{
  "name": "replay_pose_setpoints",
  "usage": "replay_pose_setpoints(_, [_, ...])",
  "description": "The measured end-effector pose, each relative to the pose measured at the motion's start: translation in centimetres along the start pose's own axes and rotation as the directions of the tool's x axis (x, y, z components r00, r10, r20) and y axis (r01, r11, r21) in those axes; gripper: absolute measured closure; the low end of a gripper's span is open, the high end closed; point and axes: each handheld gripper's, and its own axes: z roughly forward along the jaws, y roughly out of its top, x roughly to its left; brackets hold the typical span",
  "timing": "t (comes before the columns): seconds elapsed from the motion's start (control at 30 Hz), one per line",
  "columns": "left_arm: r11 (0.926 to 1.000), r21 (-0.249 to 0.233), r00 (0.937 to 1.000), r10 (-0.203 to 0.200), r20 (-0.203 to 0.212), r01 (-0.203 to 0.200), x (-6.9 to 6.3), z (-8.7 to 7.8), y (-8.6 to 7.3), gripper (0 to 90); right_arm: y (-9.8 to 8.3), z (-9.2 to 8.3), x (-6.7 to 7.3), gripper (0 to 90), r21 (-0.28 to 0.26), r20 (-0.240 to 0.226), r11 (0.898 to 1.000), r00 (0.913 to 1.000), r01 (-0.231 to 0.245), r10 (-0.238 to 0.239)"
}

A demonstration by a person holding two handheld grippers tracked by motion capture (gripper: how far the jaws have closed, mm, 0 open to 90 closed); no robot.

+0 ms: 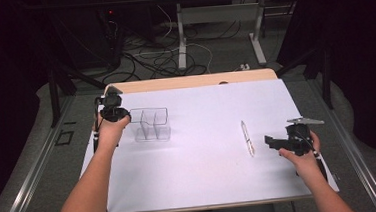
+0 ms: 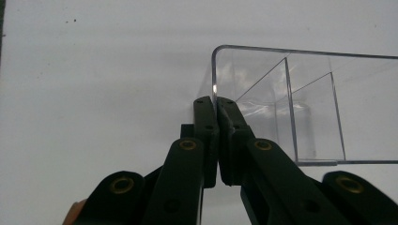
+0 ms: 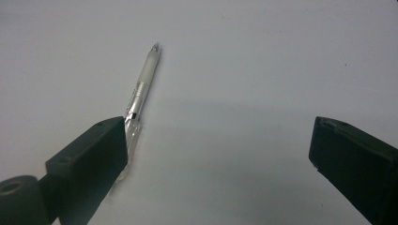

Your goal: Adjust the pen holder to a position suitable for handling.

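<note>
Both my forearms come in low over the white worktop (image 1: 206,180), one to each claw. My right claw (image 1: 273,141) hangs with its jaws spread wide and nothing between them. Just ahead of it, beside its left jaw, lies a slim clear pen (image 1: 248,138); in the right gripper view the pen (image 3: 141,93) runs away from me with its tip farthest off, and its near end is tucked behind the jaw, so I cannot see how it finishes.

I judge the pen light, stiff and smooth-sided, apt to roll or skid if nudged. The ribbed pale grip section near the tip looks the surest place to take hold, squarely across the barrel.

My left claw (image 2: 216,105) is pressed together on the upper corner wall of a clear plastic organizer (image 2: 300,103), pinching that thin wall between its jaws. From above, the organizer (image 1: 151,123) stands upright on the worktop just to the right of my left claw (image 1: 124,116). It looks rigid, light and slippery, likely to tip or slide if pulled by one corner.

Its dividers are hard to read through the glare, and I cannot count the compartments surely. Beyond the worktop lie cables and table legs in shadow.
</note>
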Motion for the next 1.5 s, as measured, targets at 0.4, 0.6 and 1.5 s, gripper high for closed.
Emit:
replay_pose_setpoints(0.4, [1.0000, 0.002, 0.9999, -0.007, 0.007, 0.007, 0.6, -1.7, -3.6, 88.2, 0.0, 0.1, 0.2, 4.4, 0.007, -0.007, 1.000, 1.0000, -0.002, 0.002])
replay_pose_setpoints(0.6, [0.9999, 0.001, 0.9991, -0.014, 0.039, 0.014, 0.9, -2.5, -5.1, 87.8, -0.1, 0.1, 0.2, 4.5, 0.008, -0.006, 1.000, 1.0000, 0.001, -0.001])
replay_pose_setpoints(1.5, [0.9923, -0.117, 0.9855, -0.021, 0.169, 0.041, 2.9, -4.3, -8.1, 66.5, 0.0, 0.1, 0.3, 4.5, 0.002, -0.008, 1.000, 0.9997, 0.023, -0.023])
